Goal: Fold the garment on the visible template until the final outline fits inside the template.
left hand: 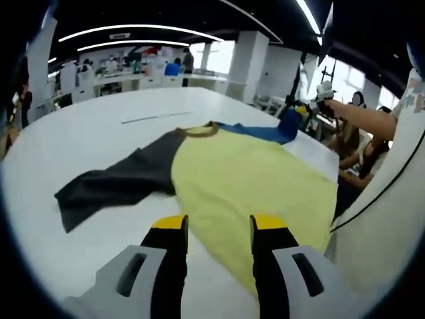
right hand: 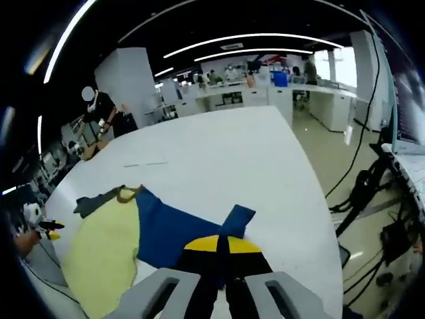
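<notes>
Open-plan workshop: long ceiling light strips (right hand: 252,36), white pillar (left hand: 249,63), bright windows (left hand: 345,83), white workbenches (right hand: 265,96), glossy pale floor (right hand: 325,143).

Garment (left hand: 246,173) flat on table (left hand: 99,126)

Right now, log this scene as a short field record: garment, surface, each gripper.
garment: shirt with yellow body, dark grey sleeve and blue sleeve, spread flat, not yet folded
surface: white table
left gripper: open, hovering over the yellow hem, holding nothing
right gripper: jaws closed on the blue sleeve
template: cannot tell; no outline visible
</notes>
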Tool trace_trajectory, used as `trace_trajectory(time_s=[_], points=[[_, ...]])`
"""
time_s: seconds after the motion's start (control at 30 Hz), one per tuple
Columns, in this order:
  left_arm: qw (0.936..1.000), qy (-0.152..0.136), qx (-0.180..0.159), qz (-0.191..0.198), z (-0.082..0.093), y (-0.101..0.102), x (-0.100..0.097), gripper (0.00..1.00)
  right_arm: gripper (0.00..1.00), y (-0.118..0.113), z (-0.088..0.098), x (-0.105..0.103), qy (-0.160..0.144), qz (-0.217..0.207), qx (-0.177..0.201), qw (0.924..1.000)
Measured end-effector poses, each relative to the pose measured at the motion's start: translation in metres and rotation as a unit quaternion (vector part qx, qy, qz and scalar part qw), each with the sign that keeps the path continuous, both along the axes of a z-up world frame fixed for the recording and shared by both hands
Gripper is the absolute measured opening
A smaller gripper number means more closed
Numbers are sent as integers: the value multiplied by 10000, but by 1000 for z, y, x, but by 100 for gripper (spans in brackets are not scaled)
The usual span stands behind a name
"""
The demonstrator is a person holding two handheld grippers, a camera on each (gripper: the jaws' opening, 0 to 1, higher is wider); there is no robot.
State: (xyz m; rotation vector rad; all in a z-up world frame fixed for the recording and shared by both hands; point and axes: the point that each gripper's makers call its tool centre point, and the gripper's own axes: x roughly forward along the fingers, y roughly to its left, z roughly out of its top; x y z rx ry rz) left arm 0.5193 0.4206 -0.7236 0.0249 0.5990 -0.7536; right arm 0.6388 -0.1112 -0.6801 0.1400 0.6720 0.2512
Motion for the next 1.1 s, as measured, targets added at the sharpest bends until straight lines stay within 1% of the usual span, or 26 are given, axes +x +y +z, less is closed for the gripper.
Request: trace_trajectory(time_s=[0.1,0.27,0.47,0.5,0.53,0.57,0.83,1.1], points=[[10000,-2,-7,0,-1,3,-1,34,0,14,3,1,29,145,61,9999],[10000,8,-16,2,-2,6,-1,34,0,31,3,0,105,341,117,9993],[10000,-8,-4,1,-2,11,-2,34,0,69,9,-12,209,656,185,9975],[10000,-10,-2,2,-3,11,-2,34,0,71,10,-12,212,675,192,9973],[10000,-9,-2,14,-3,12,-2,34,0,80,11,-13,228,753,229,9966],[10000,-9,-7,23,-3,13,-2,34,0,82,11,-13,232,773,238,9965],[10000,18,-12,50,-7,17,-3,35,0,123,11,-14,316,1144,327,9924],[10000,45,-43,76,-11,23,-5,34,0,150,12,-11,376,1368,431,9889]])
